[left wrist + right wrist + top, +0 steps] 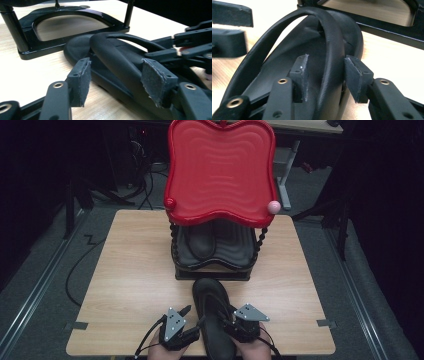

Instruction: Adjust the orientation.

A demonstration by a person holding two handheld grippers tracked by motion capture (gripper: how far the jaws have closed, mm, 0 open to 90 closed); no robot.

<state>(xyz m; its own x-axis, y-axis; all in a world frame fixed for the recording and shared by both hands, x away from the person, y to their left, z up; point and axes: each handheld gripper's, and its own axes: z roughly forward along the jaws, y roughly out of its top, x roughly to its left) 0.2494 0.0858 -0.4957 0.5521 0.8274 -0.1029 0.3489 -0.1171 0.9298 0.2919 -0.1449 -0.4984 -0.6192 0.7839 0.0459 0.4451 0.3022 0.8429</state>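
Note:
A black flip-flop sandal (212, 305) lies on the wooden table (125, 270) near its front edge, toe toward a two-tier stand. My left gripper (192, 314) is at the sandal's left side. In the left gripper view its jaws stand wide, open (117, 80), on either side of the strap (110, 55), and the pads (81, 80) are clear of it. My right gripper (226, 317) is at the right side. Its jaws (327, 75) straddle the other strap (333, 62); a gap shows at the left pad (300, 72).
The stand has a red wavy top tray (220, 170) with a pink knob (273, 206), and a black lower shelf (235, 250) that carries a second black sandal (200, 242). Its black base frame (30, 50) sits just beyond the sandal. Bare tabletop lies left and right.

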